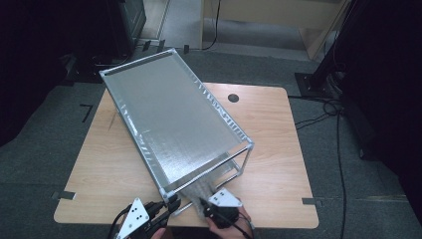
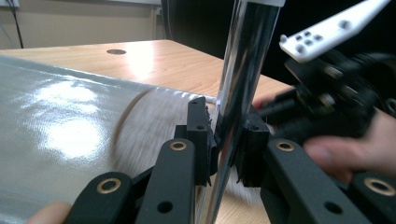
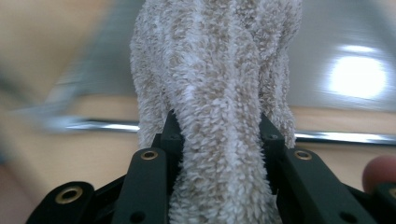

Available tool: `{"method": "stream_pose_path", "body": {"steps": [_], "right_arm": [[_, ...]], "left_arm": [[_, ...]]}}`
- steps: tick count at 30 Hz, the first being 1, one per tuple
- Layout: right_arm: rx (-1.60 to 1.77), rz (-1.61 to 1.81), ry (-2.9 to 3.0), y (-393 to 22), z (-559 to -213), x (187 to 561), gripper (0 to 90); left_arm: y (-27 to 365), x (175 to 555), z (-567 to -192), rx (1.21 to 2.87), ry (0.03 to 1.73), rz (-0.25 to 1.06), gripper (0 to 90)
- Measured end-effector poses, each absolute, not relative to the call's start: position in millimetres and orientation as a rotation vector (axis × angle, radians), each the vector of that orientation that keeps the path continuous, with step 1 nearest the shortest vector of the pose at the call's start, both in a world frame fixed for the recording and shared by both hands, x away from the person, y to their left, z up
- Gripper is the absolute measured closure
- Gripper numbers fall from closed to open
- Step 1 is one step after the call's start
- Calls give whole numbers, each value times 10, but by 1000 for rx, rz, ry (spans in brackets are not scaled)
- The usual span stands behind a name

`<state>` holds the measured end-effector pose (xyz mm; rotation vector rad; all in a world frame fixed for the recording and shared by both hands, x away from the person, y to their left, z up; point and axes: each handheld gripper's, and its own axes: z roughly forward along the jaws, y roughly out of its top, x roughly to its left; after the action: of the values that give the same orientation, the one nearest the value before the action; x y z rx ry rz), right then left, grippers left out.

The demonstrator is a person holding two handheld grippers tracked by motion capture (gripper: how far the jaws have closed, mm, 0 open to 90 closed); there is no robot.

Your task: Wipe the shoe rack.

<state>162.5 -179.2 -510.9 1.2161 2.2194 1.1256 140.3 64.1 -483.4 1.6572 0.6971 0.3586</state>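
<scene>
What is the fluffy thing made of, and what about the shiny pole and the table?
The fluffy cloth looks like terry towelling, beige-white, with a looped, fuzzy pile. The pole seems to be polished metal, perhaps chromed: it mirrors light in bright streaks. The table looks like light wood, or a wood-look laminate, with a pale grain and a smooth sheen.

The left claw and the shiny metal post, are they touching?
Touching. The left gripper view shows the left claw clamped on the metal post, pads pressing both sides.
</scene>
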Motion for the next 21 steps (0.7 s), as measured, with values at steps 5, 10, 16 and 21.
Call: {"method": "stream_pose_path", "body": {"steps": [5,10,16,21], "right_arm": [[1053,1155,2332,-1484,-5109,1456,643],[1118,1136,2299,-1626,-5102,1553,644],[1283,1038,2130,-2087,-5101,1809,641],[1438,993,1977,-2480,-5105,1964,635]], "left_arm": [[654,1398,-4829,1660,702,364,788],[654,1396,-4828,1661,704,364,789],[653,1394,-4829,1660,705,366,788],[640,1386,-4833,1660,690,363,789]]}}
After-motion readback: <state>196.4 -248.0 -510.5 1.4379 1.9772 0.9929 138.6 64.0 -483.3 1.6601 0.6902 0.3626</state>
